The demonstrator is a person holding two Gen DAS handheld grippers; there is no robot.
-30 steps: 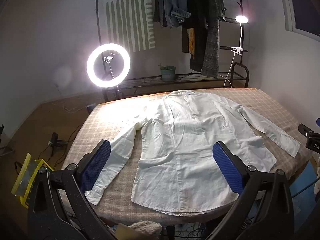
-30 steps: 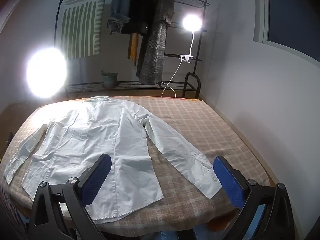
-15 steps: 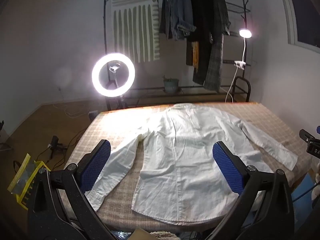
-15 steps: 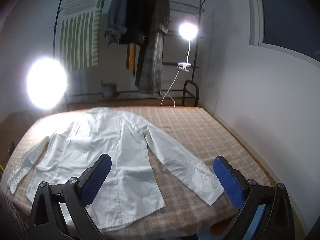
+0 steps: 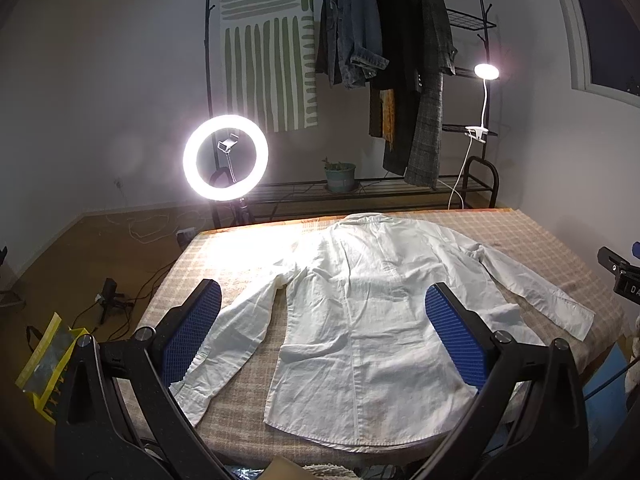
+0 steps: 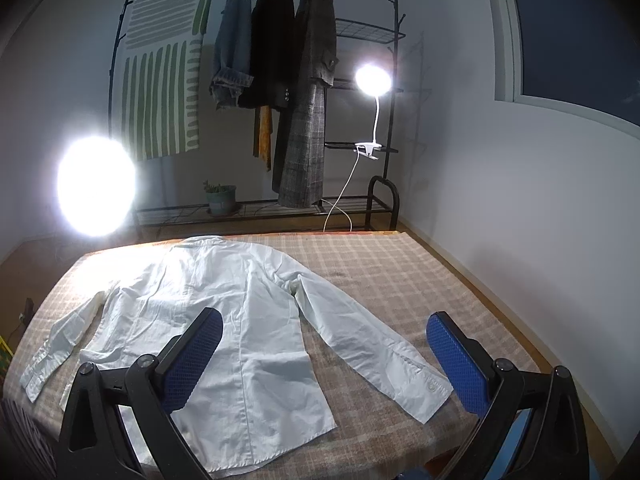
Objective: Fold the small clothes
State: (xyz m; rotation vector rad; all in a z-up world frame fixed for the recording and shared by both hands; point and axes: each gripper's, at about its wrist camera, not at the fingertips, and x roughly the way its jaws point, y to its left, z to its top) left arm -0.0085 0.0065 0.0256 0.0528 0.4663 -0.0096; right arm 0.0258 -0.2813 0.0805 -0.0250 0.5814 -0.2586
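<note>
Item: white shirt (image 5: 372,312), long-sleeved, spread flat and back-up on the checked table cover (image 5: 532,232); collar at the far edge, hem at the near edge, both sleeves angled outward. No fold made yet.

Step in hand, as judged: the first fold, a sleeve brought across the body.
- Left sleeve (image 5: 228,344): pinch at the cuff, lift only enough to clear the cloth, lay it straight over the back.
- Right sleeve (image 6: 376,348): same treatment; the cuff lies near the table's near edge, so grip it before it slides off.
- Smooth the body's wrinkles first; creases will set into the fold.

Left gripper (image 5: 320,336): spread wide, above the near hem, holding nothing, touching nothing.

Right gripper (image 6: 324,356): spread wide, above the right sleeve and hem, empty, clear of the cloth.
</note>
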